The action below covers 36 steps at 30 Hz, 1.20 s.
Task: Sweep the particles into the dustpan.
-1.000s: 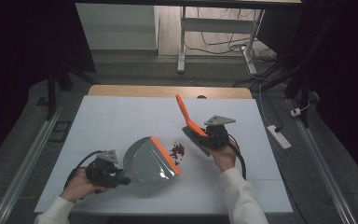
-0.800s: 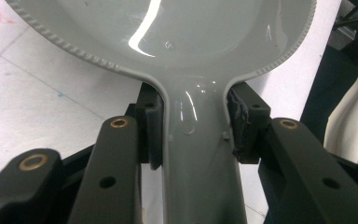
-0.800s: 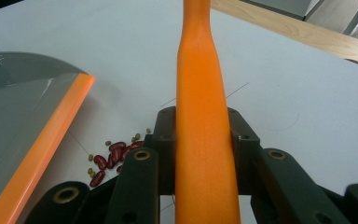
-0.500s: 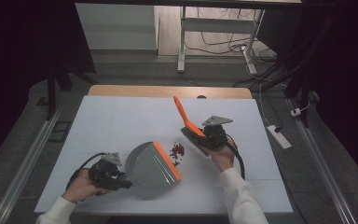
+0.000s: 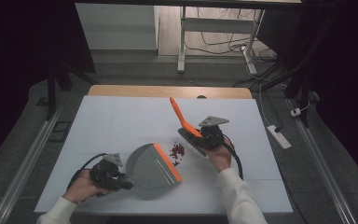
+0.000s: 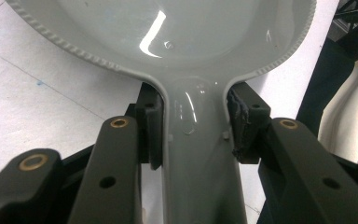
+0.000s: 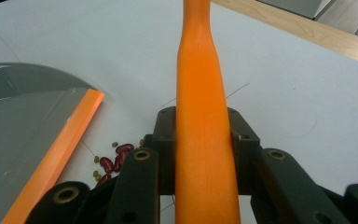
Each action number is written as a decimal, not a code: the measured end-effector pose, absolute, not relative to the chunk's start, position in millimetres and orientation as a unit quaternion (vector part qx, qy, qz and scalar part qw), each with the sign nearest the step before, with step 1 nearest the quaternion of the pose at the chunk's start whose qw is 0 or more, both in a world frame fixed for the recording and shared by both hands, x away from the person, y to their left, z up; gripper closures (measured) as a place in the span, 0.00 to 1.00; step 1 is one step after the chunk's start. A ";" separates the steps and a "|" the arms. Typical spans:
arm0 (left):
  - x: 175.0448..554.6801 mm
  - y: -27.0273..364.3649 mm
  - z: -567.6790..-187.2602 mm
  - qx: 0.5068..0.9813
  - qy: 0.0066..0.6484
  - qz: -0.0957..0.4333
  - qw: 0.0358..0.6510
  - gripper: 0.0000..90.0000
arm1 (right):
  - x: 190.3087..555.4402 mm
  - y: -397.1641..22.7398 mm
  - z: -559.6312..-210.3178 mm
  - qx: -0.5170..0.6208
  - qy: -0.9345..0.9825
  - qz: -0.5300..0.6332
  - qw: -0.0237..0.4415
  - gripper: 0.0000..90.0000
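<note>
Grey dustpan [image 5: 149, 165] with orange lip, orange brush handle [image 5: 181, 116], dark red beans [image 5: 176, 150]

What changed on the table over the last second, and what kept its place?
The dustpan, gripped by its handle in the left gripper, slid a little toward the person. The right gripper eased the orange-handled brush slightly left toward the beans. Both grips held; the beans stayed put ahead of the dustpan's orange lip.
</note>
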State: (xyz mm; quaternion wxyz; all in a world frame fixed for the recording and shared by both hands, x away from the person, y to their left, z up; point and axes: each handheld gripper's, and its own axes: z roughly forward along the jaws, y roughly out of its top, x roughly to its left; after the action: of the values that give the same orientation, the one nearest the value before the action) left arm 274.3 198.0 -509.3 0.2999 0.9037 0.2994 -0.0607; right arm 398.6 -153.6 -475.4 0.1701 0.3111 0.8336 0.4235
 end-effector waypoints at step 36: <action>276.0 193.5 -515.2 0.905 0.303 -0.071 0.290 0.68 | 400.2 -124.9 -497.4 0.288 0.862 0.384 0.162 0.78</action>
State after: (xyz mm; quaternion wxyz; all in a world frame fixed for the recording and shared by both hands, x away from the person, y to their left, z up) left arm 276.0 193.5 -515.2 0.2901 0.9050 0.3030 -0.0709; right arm 400.2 -124.9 -497.4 0.1623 0.2883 0.8619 0.3843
